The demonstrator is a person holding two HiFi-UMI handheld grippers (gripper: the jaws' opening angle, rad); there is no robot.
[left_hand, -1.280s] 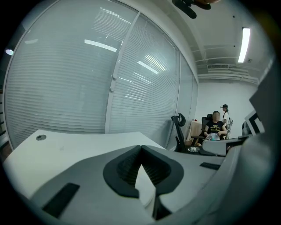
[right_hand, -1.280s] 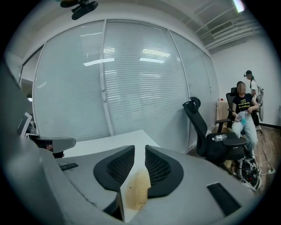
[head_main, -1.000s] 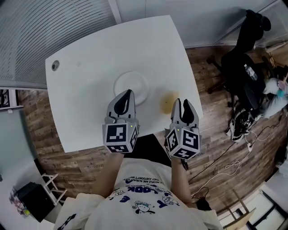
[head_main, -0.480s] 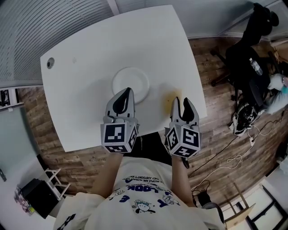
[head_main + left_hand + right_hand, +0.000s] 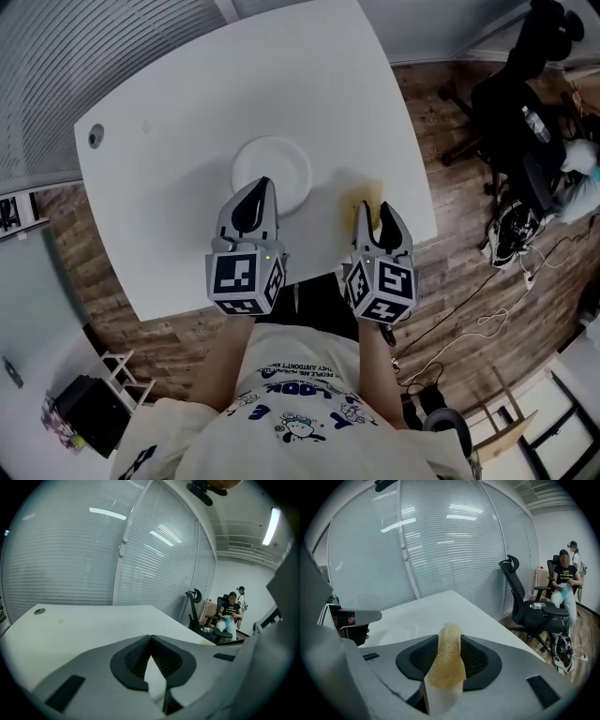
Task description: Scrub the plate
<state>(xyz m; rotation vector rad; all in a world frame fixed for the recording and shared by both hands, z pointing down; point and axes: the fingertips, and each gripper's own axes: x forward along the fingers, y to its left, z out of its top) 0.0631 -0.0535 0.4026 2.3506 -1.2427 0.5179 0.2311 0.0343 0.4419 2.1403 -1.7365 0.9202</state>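
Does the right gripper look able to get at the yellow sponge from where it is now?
Probably yes. The right gripper has just been opening its jaws; they stand wide, the sponge lies in the gap between them, unpressed, and nothing blocks it.

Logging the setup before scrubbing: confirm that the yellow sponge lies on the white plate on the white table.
Not quite. The yellow sponge lies beside the white plate, apart from it, directly on the white table. The head view shows it.

The plate [image 5: 272, 172] lies on the table [image 5: 159, 216], with the sponge [image 5: 360, 195] just to its right.
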